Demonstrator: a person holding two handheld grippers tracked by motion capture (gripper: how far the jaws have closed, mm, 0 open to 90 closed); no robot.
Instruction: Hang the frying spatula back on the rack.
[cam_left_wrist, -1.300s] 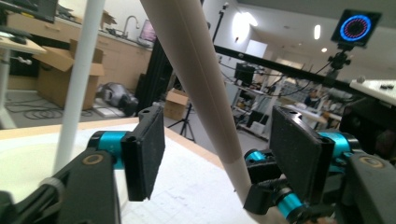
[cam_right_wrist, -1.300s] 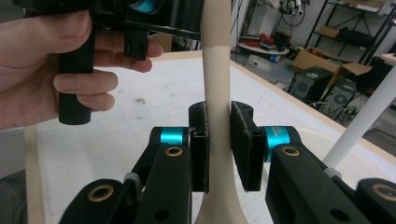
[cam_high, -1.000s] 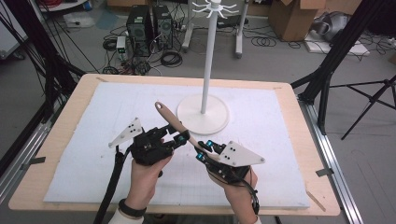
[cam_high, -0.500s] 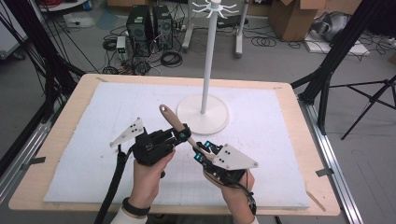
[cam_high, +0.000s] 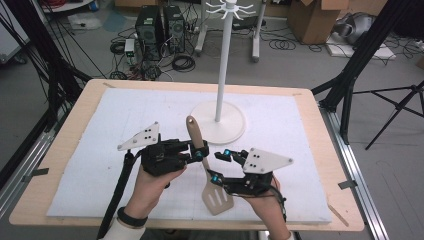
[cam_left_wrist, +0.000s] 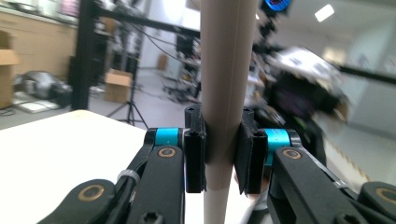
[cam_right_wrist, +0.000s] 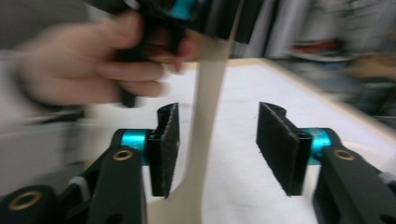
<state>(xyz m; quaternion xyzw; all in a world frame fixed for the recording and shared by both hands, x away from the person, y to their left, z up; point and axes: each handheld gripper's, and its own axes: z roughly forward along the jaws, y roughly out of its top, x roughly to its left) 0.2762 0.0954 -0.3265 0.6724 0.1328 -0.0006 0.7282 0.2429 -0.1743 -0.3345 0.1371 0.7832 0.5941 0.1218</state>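
Jaws of the left gripper pinched the beige slotted plastic spatula by its handle near the white padded surface's front edge; the right gripper stood spread beside it.

Left gripper view: pads pressed the handle.

Right gripper view: pads, just opening, left the handle untouched between them.

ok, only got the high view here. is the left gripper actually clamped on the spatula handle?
Observer: Yes. In the left gripper view the left gripper has just been closing, and both pads press the spatula handle.
Operator: And the right one, has it let go?
Observer: The right gripper has just been opening. The spatula's neck stands between its fingers, close to one pad and clear of the other.
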